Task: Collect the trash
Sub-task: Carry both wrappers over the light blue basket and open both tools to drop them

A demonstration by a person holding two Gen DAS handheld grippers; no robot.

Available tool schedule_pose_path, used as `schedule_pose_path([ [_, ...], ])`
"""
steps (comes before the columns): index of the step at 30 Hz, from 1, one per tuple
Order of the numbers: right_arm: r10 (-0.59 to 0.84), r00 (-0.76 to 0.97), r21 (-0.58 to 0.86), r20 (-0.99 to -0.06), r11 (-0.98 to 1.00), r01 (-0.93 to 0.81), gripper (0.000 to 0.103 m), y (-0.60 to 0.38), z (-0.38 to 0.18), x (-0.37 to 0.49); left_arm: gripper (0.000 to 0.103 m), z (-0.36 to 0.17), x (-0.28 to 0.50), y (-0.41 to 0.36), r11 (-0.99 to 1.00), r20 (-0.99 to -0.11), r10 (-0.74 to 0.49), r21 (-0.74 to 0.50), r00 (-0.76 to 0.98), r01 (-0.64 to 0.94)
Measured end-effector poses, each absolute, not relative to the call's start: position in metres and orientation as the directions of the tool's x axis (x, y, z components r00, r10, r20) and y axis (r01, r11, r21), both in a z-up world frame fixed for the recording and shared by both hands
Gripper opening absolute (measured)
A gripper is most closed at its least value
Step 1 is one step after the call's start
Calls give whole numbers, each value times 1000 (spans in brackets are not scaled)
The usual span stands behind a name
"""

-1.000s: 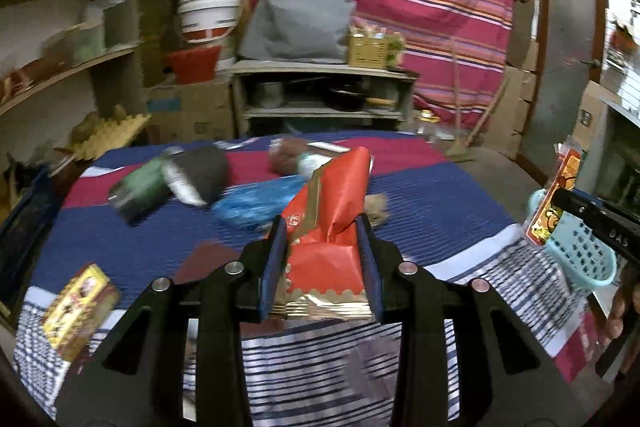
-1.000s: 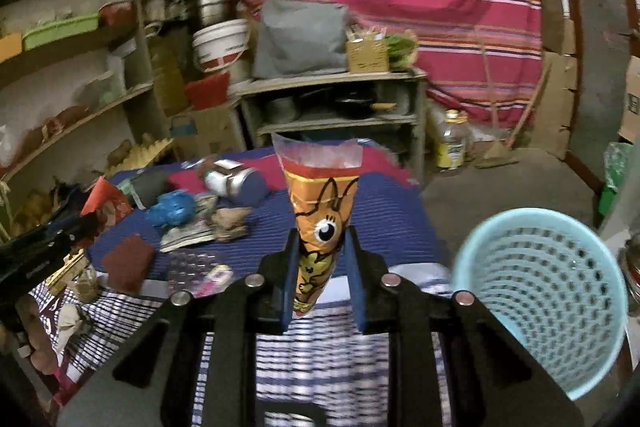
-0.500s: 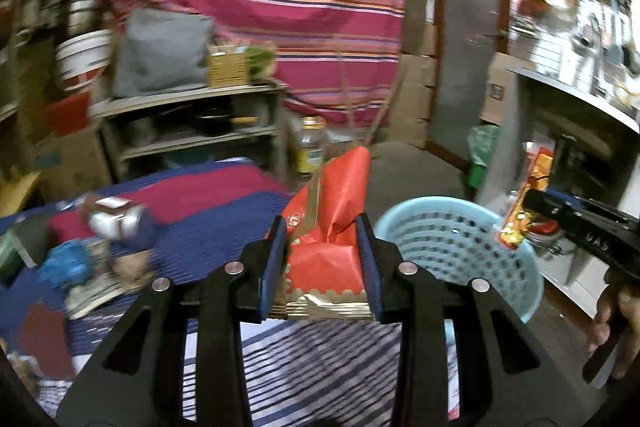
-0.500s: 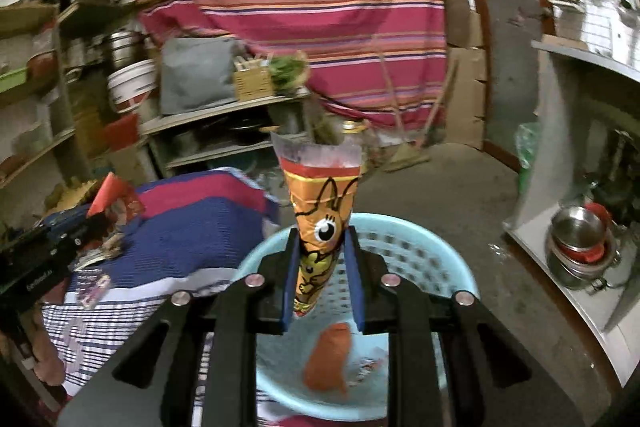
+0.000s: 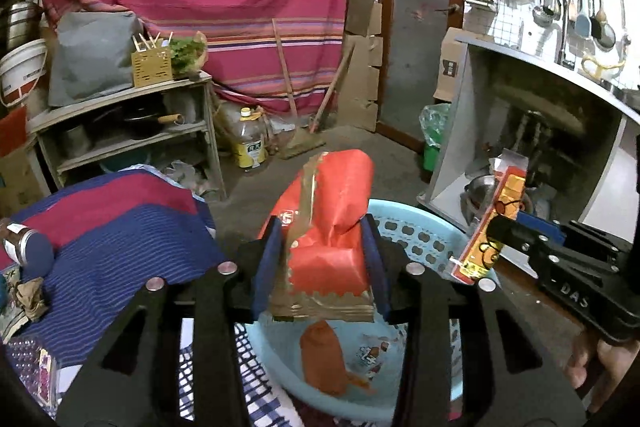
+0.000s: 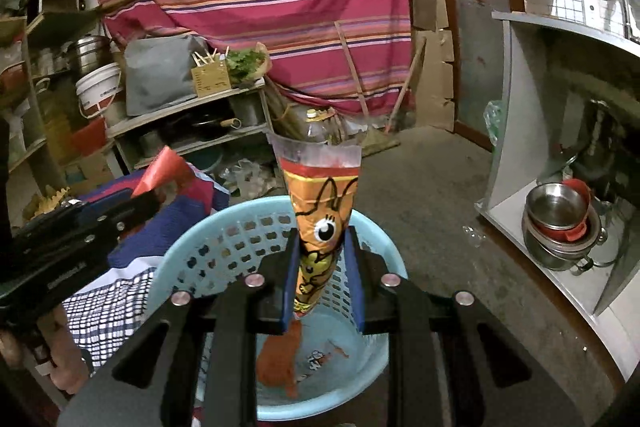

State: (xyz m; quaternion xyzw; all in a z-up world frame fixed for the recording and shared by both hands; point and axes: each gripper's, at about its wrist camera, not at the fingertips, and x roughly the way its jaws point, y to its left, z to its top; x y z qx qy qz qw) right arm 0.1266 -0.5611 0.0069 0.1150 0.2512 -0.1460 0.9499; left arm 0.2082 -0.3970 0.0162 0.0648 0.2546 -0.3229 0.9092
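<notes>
While over basket [image 6: 200, 239] (light blue), wrappers clamped

My count over the bin

I see two black claws [image 5: 320, 259] [image 6: 322, 263], one red foil wrapper [image 5: 332, 227], one orange cartoon wrapper [image 6: 320, 223], one pale blue plastic basket [image 6: 224, 239].

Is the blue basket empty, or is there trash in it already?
Not empty. The blue basket already holds an orange wrapper and a small printed scrap on its bottom.

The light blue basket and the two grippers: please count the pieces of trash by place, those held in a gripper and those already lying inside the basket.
Held in a gripper: 2, the red wrapper in the left gripper and the orange cone wrapper in the right gripper.
Inside the light blue basket: 2, an orange-red wrapper and a small printed wrapper.
Total: 4.
</notes>
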Motion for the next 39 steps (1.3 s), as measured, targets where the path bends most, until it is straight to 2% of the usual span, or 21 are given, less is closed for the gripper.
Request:
schedule_pose_path([
  [4, -219, 826, 142, -520, 931, 336, 23, -562, 0, 128, 57, 11, 216, -398, 795, -512, -540, -52, 668, 604],
  [6, -219, 824, 137, -522, 932, 335, 23, -561, -3, 129, 70, 10, 218, -393, 812, -508, -520, -44, 686, 582],
  [15, -203, 821, 134, -534, 938, 319, 23, -545, -14, 139, 91, 17, 223, -353, 873, -473, -431, -5, 769, 487],
  [18, -199, 817, 122, -542, 943, 310, 23, -536, -16, 146, 95, 19, 222, -338, 886, -463, -407, 9, 787, 464],
  [26, -203, 797, 136, -568, 933, 334, 26, -522, -25, 161, 96, 26, 220, -298, 912, -453, -358, 18, 816, 410],
  [31, -218, 784, 138, -581, 923, 358, 34, -522, -29, 164, 97, 31, 216, -275, 924, -444, -330, 27, 833, 380],
  [35, -242, 783, 130, -573, 916, 379, 61, -516, -26, 159, 97, 32, 212, -252, 935, -443, -309, 17, 842, 353],
  [39, -263, 785, 91, -561, 923, 374, 70, -500, -18, 156, 97, 34, 206, -229, 944, -448, -294, 1, 844, 329],
])
